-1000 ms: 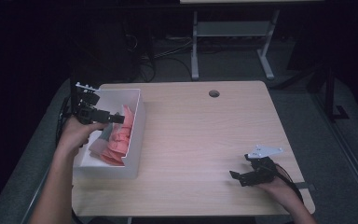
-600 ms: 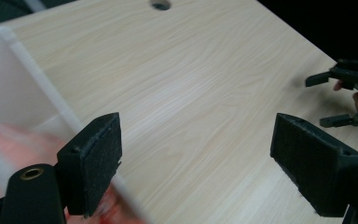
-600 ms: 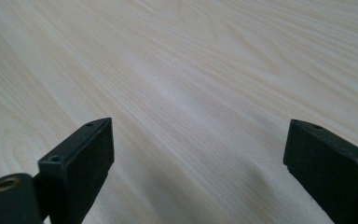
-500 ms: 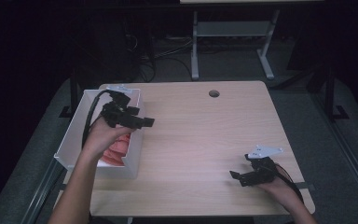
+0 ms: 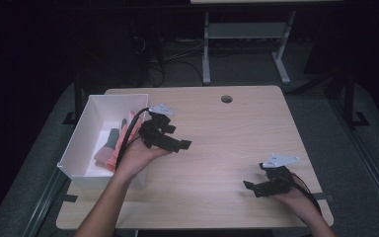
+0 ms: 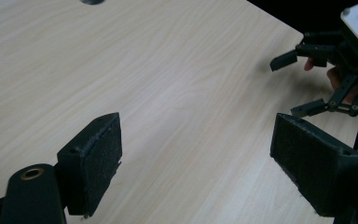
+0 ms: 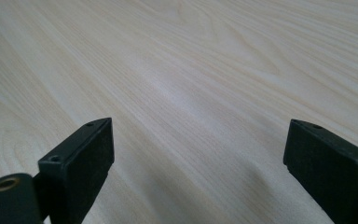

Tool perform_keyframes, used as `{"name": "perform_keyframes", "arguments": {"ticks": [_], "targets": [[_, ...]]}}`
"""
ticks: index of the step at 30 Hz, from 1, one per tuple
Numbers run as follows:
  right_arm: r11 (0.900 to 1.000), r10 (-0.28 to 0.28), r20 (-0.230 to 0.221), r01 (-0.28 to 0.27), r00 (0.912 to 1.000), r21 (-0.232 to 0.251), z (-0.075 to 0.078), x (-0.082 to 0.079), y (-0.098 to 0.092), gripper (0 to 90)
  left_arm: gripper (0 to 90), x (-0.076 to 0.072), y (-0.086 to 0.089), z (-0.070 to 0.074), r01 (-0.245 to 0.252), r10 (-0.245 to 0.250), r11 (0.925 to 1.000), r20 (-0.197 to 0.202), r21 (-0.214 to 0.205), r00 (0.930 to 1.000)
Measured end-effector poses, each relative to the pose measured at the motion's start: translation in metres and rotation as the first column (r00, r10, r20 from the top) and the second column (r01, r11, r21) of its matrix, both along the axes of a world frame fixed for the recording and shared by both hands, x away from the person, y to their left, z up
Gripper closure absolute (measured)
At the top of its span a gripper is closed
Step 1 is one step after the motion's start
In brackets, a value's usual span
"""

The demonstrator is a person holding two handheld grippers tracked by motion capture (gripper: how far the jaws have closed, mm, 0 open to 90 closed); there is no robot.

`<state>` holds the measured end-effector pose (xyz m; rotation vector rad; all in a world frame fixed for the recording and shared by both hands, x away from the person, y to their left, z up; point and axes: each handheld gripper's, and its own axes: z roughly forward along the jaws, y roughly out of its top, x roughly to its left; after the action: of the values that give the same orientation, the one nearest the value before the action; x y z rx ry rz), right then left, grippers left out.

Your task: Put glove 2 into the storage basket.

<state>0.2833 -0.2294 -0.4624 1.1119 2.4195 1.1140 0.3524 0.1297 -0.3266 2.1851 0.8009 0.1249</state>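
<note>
Left gripper (image 5: 180,144) held above the bench (image 5: 237,148), just right of the white bin (image 5: 86,133), pointing toward the bench's right side. Its fingers (image 6: 93,161) stand released, wide apart, with bare wood grain between them and nothing gripped. In the left gripper view the right gripper (image 6: 307,81) shows at upper right, well apart, with a person's fingertips behind it.

Right gripper (image 5: 251,186) low over the near right part of the bench, pointing left. Its fingers (image 7: 81,161) are likewise spread, nothing between them, only bench surface ahead.

Bin sits at the left edge of the bench, long axis running away from the person. Inside: pink pieces (image 5: 109,157) heaped toward the near right side, a grey piece (image 5: 112,137) beside them; their exact shape cannot be told. All contents lie left of and behind the left fingers, not touching them.

Against 0.5 s ago: left gripper has moved rightward off the bin and out over open bench. One second ago it was down inside the bin among the pink pieces. Right gripper unchanged in place across all three moments.
</note>
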Motion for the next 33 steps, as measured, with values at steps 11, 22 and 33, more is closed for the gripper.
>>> {"name": "perform_keyframes", "arguments": {"ticks": [11,22,33], "targets": [[1.0,0.001,-0.005,-0.001,1.0,-0.006,-0.001,0.0,0.001,8.2,16.3,-0.014,-0.03,-0.039,0.079,-0.079,0.9965,0.015,0.028,0.9967],[1.0,0.007,-0.01,-0.007,0.9999,-0.007,-0.002,0.0,0.002,8.2,16.3,-0.024,-0.043,-0.084,0.14,-0.14,0.9838,-0.003,0.112,0.9901],[0.9997,0.017,-0.014,-0.017,0.9998,-0.017,-0.004,0.001,0.003,8.2,16.3,-0.028,-0.041,-0.115,0.159,-0.156,0.9744,-0.037,0.158,0.9871]]}}
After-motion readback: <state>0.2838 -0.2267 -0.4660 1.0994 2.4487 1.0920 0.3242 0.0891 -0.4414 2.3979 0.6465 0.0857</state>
